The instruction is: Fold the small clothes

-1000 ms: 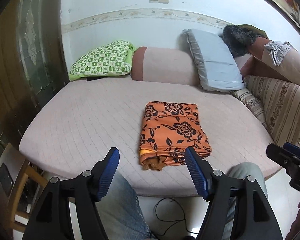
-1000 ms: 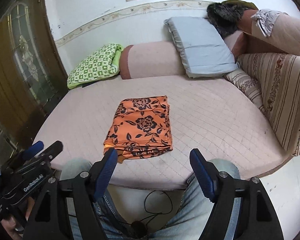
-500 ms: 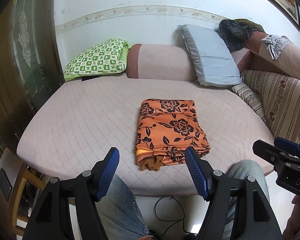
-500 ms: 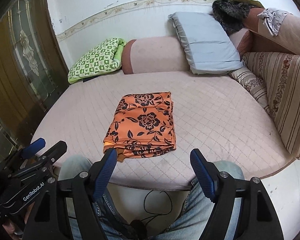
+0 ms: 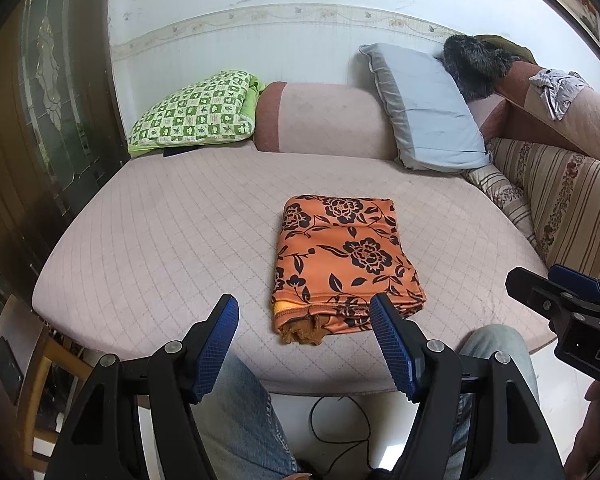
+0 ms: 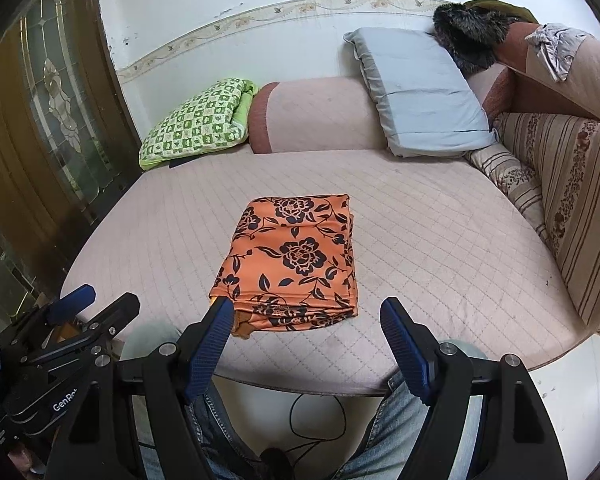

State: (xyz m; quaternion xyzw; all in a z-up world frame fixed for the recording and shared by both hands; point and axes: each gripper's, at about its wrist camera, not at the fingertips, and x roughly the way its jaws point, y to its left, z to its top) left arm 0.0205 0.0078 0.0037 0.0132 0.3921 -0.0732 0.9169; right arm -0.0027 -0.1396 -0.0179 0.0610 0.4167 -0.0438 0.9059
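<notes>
The left gripper (image 5: 304, 310) holds its blue fingers (image 5: 216, 344) wide apart on nothing; the folded orange floral cloth (image 5: 342, 260) lies beyond them toward 1 o'clock, its near edge just past the right-hand fingertip. The right gripper (image 6: 306, 312) also stands wide and empty, the cloth lying at 11 o'clock, its near corner behind the left-hand fingertip. The cloth rests flat on the pink quilted bed (image 6: 440, 248), well short of the pillows at 12.

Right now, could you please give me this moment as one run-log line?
garment: orange black-flowered folded cloth flat on pink quilted sofa seat | left gripper: open, empty | right gripper: open, empty | contact: none
</notes>
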